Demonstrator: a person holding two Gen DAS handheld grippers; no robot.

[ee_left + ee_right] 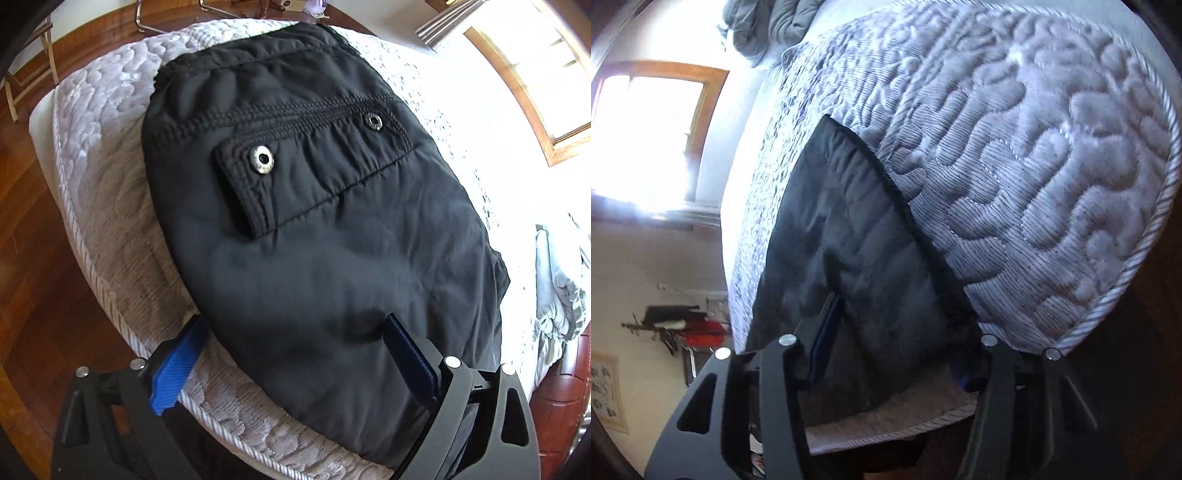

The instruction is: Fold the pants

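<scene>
- Black nylon pants (pixel 314 240), folded into a compact bundle, lie on a white quilted mattress (pixel 103 184); flap pocket with two metal snaps faces up, centre frame.
- Left gripper (pixel 291 350): jaws spread wide, bundle's near edge between them, pads not pressing.
- Right gripper (pixel 897 332): jaws apart over dark fabric at lower centre; no grip evident.
- Grey bedding (pixel 768 26) bunched at upper left.
</scene>
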